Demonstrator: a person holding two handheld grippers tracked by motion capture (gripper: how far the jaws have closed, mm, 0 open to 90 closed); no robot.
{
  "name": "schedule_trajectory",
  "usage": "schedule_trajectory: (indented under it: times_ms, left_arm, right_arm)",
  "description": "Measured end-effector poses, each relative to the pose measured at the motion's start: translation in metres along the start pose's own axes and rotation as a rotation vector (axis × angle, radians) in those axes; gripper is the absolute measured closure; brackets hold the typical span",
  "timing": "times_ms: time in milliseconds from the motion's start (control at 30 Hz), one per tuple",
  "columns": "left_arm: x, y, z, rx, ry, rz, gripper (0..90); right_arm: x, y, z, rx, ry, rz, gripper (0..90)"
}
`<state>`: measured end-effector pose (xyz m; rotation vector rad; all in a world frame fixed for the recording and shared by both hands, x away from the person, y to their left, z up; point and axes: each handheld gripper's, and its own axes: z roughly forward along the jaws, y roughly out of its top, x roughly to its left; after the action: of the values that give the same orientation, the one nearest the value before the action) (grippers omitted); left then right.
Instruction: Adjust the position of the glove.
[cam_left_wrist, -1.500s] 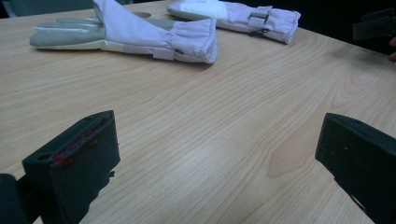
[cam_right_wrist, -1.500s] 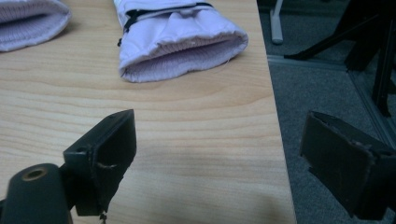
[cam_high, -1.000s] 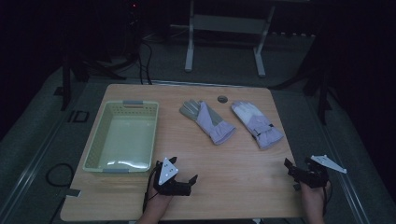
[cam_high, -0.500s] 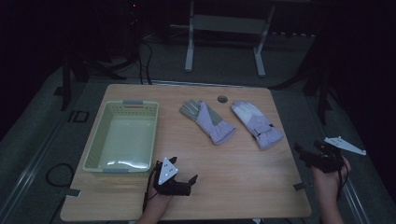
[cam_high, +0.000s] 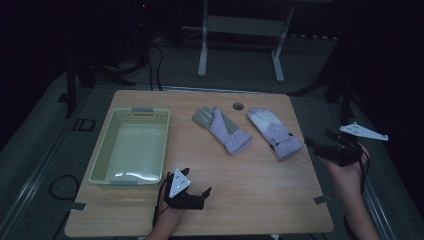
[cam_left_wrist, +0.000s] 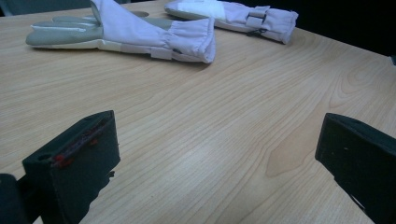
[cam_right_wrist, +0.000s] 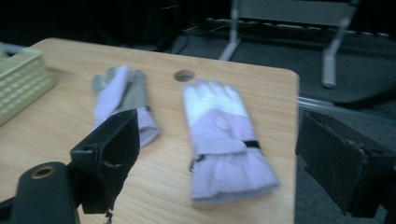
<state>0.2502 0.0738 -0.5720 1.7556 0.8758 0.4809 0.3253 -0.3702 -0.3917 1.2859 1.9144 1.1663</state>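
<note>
Your left gripper (cam_high: 202, 195) sits low over the near edge of the wooden table (cam_high: 260, 195), just in front of the pale green basket (cam_high: 102, 160). Its jaws stand wide apart with bare wood between them — they hold nothing.

Your right gripper (cam_high: 314, 143) hangs off the table's right edge, above the floor, pointing in toward the tabletop. Its jaws are also spread wide and empty; from its own view the right-hand glove (cam_right_wrist: 224, 140) lies between them, farther off, cuff toward you and fingers toward the far edge.

Two lilac winter gloves lie flat in the far half of the table, side by side but apart. The left-hand glove (cam_high: 222, 129) shows its grey palm; the right-hand one (cam_high: 275, 132) lies back up, with a white patch over the fingers and a dark wrist strap. A small round hole (cam_high: 238, 105) in the tabletop lies between their fingertips, near the far edge. The basket stands at the table's left side with nothing in it.
</note>
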Motion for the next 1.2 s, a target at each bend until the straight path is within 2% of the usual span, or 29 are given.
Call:
schedule_trajectory:
  times_ms: [67,100,133,167,267,367,467,500,1000,1133,1200]
  left_arm:
    - [0.0,0.0,0.0,0.0,-0.001,0.0,0.0]
    - [0.0,0.0,0.0,0.0,-0.003,0.0,0.0]
    - [0.0,0.0,0.0,0.0,-0.003,0.0,0.0]
    - [0.0,0.0,0.0,0.0,-0.006,-0.001,0.0]
    - [0.0,0.0,0.0,0.003,-0.013,-0.002,0.0]
    - [0.001,0.0,0.0,0.003,-0.017,-0.009,0.0]
    - [0.002,0.0,0.0,0.004,-0.019,-0.01,0.0]
    - [0.002,0.0,0.0,0.006,-0.022,-0.01,0.0]
    - [0.002,0.0,0.0,0.007,-0.032,-0.009,0.0]
    - [0.002,0.0,0.0,0.005,-0.033,-0.013,0.0]
    - [0.002,0.0,0.0,0.005,-0.034,-0.013,0.0]
  right_arm:
    - [0.002,0.004,0.002,0.005,-0.003,-0.012,14.5]
    - [0.008,0.016,0.008,0.002,0.023,-0.039,16.7]
    - [0.008,0.016,0.008,0.002,0.023,-0.039,16.7]
    - [0.012,0.024,0.013,0.011,0.055,-0.044,17.4]
    - [0.016,0.03,0.018,0.015,0.06,-0.057,17.7]
    - [0.023,0.042,0.028,0.021,0.088,-0.059,19.9]
    - [0.025,0.045,0.029,0.018,0.093,-0.059,20.9]
    - [0.031,0.054,0.035,0.019,0.096,-0.078,21.5]
    - [0.059,0.085,0.071,0.041,0.126,-0.126,23.8]
    - [0.073,0.093,0.087,0.05,0.151,-0.155,27.4]
    - [0.079,0.095,0.096,0.069,0.152,-0.195,29.8]
